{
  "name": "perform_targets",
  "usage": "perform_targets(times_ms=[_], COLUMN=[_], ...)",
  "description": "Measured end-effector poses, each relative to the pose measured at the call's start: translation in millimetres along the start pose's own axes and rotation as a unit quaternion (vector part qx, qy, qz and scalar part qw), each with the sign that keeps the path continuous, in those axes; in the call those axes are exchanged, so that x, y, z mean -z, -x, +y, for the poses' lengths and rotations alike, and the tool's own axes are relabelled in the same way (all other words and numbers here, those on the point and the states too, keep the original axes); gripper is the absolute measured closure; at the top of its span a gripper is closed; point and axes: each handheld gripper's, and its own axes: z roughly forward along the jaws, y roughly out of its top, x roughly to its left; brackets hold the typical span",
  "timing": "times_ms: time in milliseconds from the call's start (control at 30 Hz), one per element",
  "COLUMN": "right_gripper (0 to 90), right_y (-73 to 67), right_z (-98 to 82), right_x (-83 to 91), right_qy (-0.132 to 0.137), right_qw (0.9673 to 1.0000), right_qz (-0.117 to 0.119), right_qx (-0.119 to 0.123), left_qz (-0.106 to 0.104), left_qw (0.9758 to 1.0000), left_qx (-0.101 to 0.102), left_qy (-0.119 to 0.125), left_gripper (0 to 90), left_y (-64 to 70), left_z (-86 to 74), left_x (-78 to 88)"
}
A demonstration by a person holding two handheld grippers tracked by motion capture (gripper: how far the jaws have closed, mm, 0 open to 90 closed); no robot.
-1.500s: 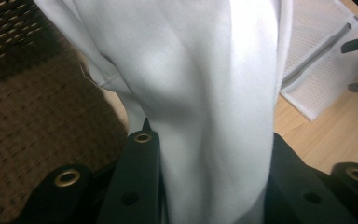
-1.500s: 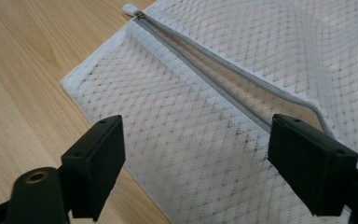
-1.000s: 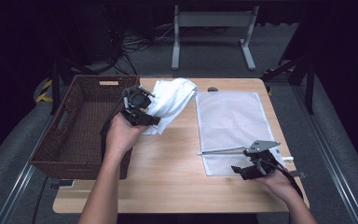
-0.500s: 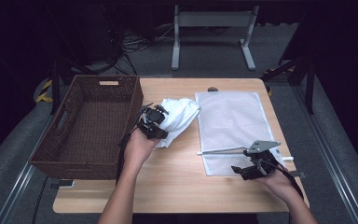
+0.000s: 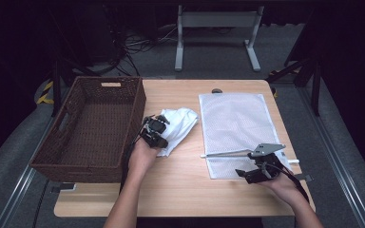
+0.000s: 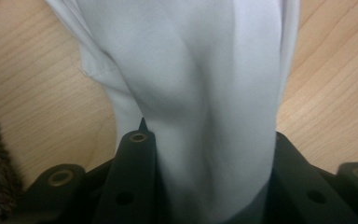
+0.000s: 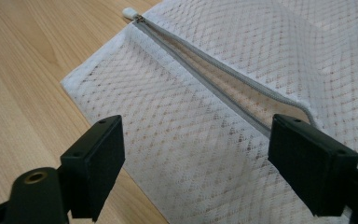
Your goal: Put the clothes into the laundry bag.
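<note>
Mesh laundry bag [image 5: 235, 126] flat on table [image 5: 180, 190], zipper [image 7: 223, 79] part open; right gripper [image 5: 256, 171] at near edge, jaws apart, empty. Left gripper [image 5: 154, 132] clamped on white cloth [image 5: 178, 123] beside wicker basket [image 5: 90, 123], jaws just easing. Cloth not yet bagged.

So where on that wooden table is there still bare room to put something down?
The wide front strip of the light wooden table, between the two forearms, is bare. A narrow lane runs between the crumpled white cloth and the white mesh zip bag. The left side is taken up by the dark brown wicker basket.
</note>
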Motion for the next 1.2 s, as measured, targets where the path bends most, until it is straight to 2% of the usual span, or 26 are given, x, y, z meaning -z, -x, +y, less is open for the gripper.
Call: perform_targets(times_ms=[133,233,300,333,367,400,433,467,567,667,833,933,1067,1133,1167,1200], right_gripper=[19.2,19.2,19.2,19.2,19.1,19.2,19.2,19.2,19.2,19.2,19.1,18.9,18.8,18.8,18.8,18.7], right_y=[-0.6,-0.4,0.0,0.0,0.1,0.1,0.1,0.1,-0.4,-0.6,-0.3,0.1,0.4,0.7,0.7,0.8], right_z=[0.2,0.0,-0.2,-0.2,-0.2,-0.2,-0.2,-0.2,0.0,0.1,0.0,0.0,-0.2,0.0,0.0,0.0], right_x=[-0.2,-0.4,-0.5,-0.5,-0.6,-0.7,-0.7,-0.9,-1.2,-1.2,-1.2,-0.9,-0.5,-0.2,-0.2,0.0], right_qy=[-0.001,-0.001,-0.002,-0.002,-0.002,-0.002,-0.002,-0.002,-0.003,-0.003,-0.003,-0.002,-0.003,0.000,0.000,0.000], right_qw=[1.0000,1.0000,1.0000,1.0000,1.0000,1.0000,1.0000,1.0000,1.0000,1.0000,1.0000,1.0000,1.0000,1.0000,1.0000,1.0000], right_qz=[0.001,0.001,0.002,0.002,0.002,0.002,0.002,0.002,0.002,0.003,0.002,0.002,0.001,0.001,0.001,0.001], right_qx=[0.000,0.000,0.000,0.000,0.000,0.000,0.000,0.000,0.000,0.001,0.000,-0.001,-0.004,-0.004,-0.004,-0.004], left_qz=[-0.003,-0.010,-0.014,-0.019,-0.025,-0.027,-0.027,-0.026,-0.025,-0.013,-0.001,0.001,-0.014,-0.043,-0.043,-0.056], left_qw=[1.0000,0.9999,0.9999,0.9998,0.9997,0.9996,0.9996,0.9996,0.9996,0.9997,0.9995,0.9990,0.9981,0.9965,0.9965,0.9950], left_qx=[-0.001,-0.001,-0.001,-0.001,-0.003,-0.005,-0.005,-0.008,-0.012,-0.017,-0.019,-0.022,-0.029,-0.033,-0.033,-0.042], left_qy=[-0.003,-0.007,-0.008,-0.008,-0.003,-0.002,-0.002,-0.001,0.003,0.012,0.023,0.038,0.052,0.065,0.065,0.071], left_gripper=[66.2,58.9,50.8,50.8,43.5,40.4,35.0,35.0,21.2,15.7,10.6,8.6,9.0,10.6,11.1,11.1], left_y=[0.6,0.2,-0.1,-0.8,-1.1,-1.4,-1.4,-0.9,0.6,2.4,3.9,6.4,8.2,10.8,10.8,10.7], left_z=[-0.8,-0.2,-0.2,-0.3,-0.5,-0.3,-0.3,-0.1,1.8,4.2,8.8,13.4,17.8,20.1,20.1,20.9], left_x=[-3.4,-4.2,-4.1,-2.9,-1.7,-0.6,-0.6,0.2,5.3,13.5,25.3,38.4,51.3,59.0,59.0,61.4])
